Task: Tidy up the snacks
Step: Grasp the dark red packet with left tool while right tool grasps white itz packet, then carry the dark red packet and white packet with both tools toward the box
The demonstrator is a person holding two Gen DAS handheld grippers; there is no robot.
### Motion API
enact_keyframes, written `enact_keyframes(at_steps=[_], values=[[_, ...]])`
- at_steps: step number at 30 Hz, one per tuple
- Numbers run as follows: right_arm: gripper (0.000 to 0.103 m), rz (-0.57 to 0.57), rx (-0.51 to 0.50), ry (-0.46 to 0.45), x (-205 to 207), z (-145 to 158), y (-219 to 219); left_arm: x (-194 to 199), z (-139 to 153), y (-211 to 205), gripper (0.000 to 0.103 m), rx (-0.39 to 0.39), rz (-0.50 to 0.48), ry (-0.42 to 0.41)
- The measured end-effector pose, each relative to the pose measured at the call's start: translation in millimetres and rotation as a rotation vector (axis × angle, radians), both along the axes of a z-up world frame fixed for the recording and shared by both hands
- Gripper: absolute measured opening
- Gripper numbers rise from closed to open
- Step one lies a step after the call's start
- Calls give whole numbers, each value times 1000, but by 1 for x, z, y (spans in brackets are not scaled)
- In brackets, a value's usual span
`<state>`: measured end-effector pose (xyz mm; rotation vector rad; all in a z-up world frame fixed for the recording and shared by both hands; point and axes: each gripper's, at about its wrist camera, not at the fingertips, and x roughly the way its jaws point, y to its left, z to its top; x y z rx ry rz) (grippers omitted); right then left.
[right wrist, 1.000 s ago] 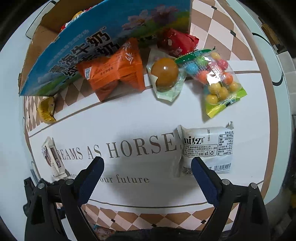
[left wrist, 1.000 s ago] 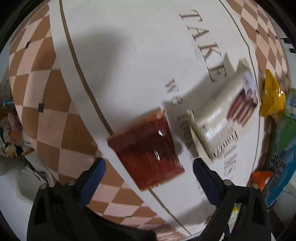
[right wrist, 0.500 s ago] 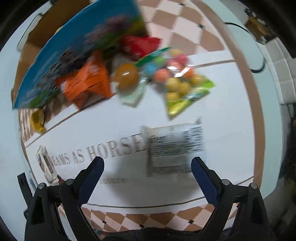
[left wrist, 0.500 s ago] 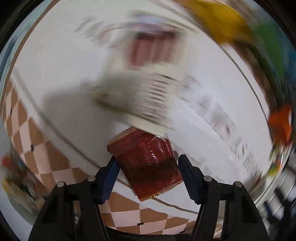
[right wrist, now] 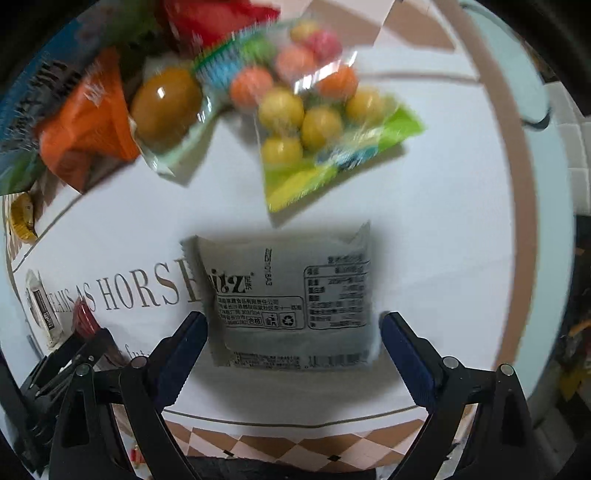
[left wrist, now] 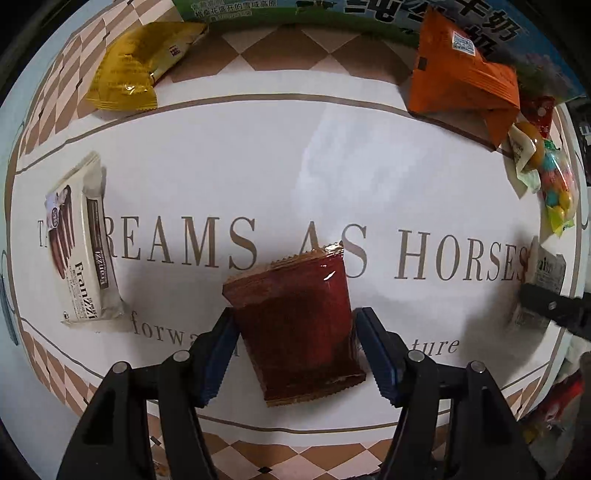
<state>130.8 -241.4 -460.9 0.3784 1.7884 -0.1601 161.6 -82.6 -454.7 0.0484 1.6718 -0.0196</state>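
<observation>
Left tool [left wrist: 295,334]: you have it clamped on dark red packet [left wrist: 295,325], lifted over table [left wrist: 277,155] mid-text. Next: carry toward snack group; destination unclear. Right tool [right wrist: 291,345]: spread wide, straddling white packet [right wrist: 291,299] lying flat; lower, then squeeze. Far snacks blurred; blue box [left wrist: 424,18] cut off at top.

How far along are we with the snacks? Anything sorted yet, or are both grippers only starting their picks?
Nothing looks sorted: the yellow packet, orange packet, Franzzi bar and candy-ball bag lie loose on the mat. In hand: the left gripper straddles the dark red packet, pads at its sides, grip unconfirmed. The right gripper is open around the white packet. Every snack remains to be placed.
</observation>
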Motion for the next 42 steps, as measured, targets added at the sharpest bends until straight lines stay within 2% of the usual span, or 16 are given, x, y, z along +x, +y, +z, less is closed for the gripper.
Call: enact_keyframes(at_steps=[5,7,8,9,10,11,16,20,23,28,35,39,42], values=[[101,1,-66,-24,4,-1,8,13,4,10,69,-49,71,12],[98,-5,-83,-33,4,0,11,16,5,37,69,-62,105,12],[94,-4,-94,-37,4,1,12,12,4,50,68,-69,120,10],[91,7,-111,-44,4,3,15,9,7,62,61,-62,132,4],[83,13,-118,-58,5,6,16,7,14,81,54,-59,135,-3],[79,20,-123,-68,6,9,19,11,14,86,54,-61,135,-10],[76,10,-89,-90,5,15,17,12,18,89,54,-54,121,-18],[76,2,-53,-104,4,21,11,7,35,70,54,-27,73,-63],[76,10,-17,-125,-2,32,13,8,51,64,54,-37,46,-87],[76,30,50,-181,7,68,21,17,97,61,54,-86,18,-153],[76,87,140,-330,45,152,35,59,188,54,54,-152,-27,-303],[76,120,154,-408,77,198,48,96,232,45,54,-149,-50,-401],[76,134,150,-448,105,217,57,122,246,45,54,-135,-58,-445]])
